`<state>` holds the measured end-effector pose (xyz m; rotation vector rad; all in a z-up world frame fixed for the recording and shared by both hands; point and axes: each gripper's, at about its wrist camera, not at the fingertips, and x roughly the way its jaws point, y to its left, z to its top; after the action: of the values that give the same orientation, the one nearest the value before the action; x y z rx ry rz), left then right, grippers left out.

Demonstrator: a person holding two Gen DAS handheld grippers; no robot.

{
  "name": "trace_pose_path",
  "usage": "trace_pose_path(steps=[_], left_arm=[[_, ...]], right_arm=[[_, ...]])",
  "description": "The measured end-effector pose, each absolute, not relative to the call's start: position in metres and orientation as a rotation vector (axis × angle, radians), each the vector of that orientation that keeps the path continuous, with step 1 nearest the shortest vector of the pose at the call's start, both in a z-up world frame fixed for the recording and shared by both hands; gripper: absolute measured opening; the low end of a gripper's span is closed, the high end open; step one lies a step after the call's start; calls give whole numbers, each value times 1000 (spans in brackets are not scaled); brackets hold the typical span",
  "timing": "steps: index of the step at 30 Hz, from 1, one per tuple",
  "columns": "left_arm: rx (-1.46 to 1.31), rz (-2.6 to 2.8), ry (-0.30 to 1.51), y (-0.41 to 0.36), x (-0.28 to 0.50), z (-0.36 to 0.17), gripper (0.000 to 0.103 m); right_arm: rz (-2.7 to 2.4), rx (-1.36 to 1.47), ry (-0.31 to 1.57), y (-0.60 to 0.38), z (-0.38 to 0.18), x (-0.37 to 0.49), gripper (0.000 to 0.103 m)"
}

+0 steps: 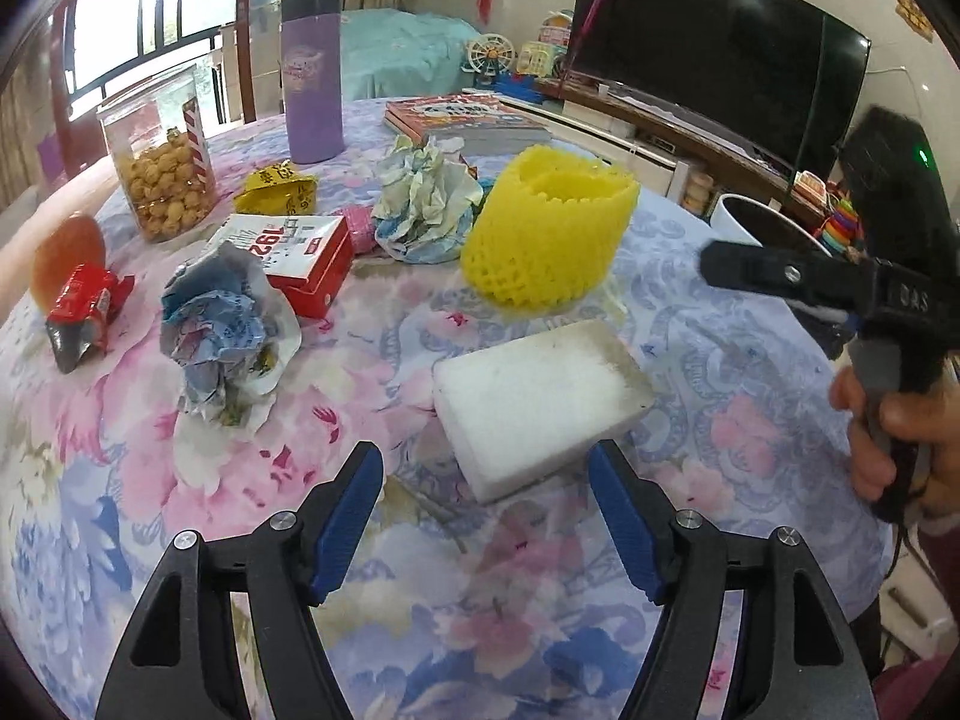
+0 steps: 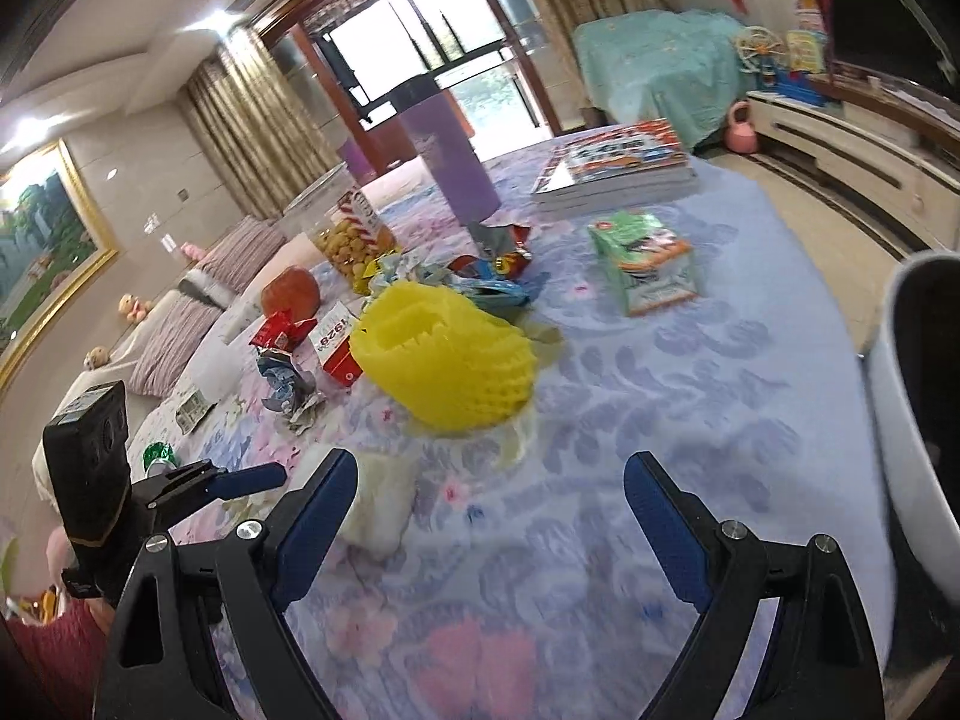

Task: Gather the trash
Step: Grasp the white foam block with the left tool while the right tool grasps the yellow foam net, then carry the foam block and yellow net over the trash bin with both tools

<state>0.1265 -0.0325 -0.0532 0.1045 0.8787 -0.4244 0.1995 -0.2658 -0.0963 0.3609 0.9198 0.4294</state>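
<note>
Yellow foam net [image 1: 549,228] mid-worktop [image 1: 372,372]: left view alone shows the white foam block [image 1: 540,402] whole just before it, left tool [image 1: 486,474] and right tool [image 2: 489,498] both apart, empty; right view alone shows the green box [image 2: 648,261] beyond.

Black left gripper [image 1: 486,483], blue ribbed fingers [image 1: 351,516], silver screws; maroon sleeve [image 2: 57,648].

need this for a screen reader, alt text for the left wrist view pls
The open left gripper hovers just short of a white foam block on a floral tablecloth. Behind lie a yellow foam net, crumpled paper and a red box; the right gripper enters from the right.
</note>
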Motion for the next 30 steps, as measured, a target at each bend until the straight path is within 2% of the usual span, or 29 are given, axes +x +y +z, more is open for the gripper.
trace_pose_path(steps=[6,9,10,11,12,14,15,16,30], left_arm=[[87,-454,892,-37,166,-60,69],[77,-485,903,-43,184,-64,59],[73,-497,905,-44,186,-65,54],[70,-510,905,-44,188,-66,48],[78,-501,901,-45,193,-67,48],[96,-497,886,-47,196,-68,45],[106,-480,876,-48,194,-67,44],[112,-476,870,-48,194,-67,43],[54,-471,828,-66,189,-61,39]], right_arm=[[508,311,936,-246,-106,233,91],[529,306,951,-239,-113,248,89],[532,305,958,-237,-116,252,84],[538,305,966,-235,-118,257,73],[544,309,979,-234,-122,261,66],[542,314,995,-233,-126,266,42],[535,315,993,-234,-127,267,37],[535,318,988,-235,-126,266,27],[399,430,925,-294,-104,218,25]])
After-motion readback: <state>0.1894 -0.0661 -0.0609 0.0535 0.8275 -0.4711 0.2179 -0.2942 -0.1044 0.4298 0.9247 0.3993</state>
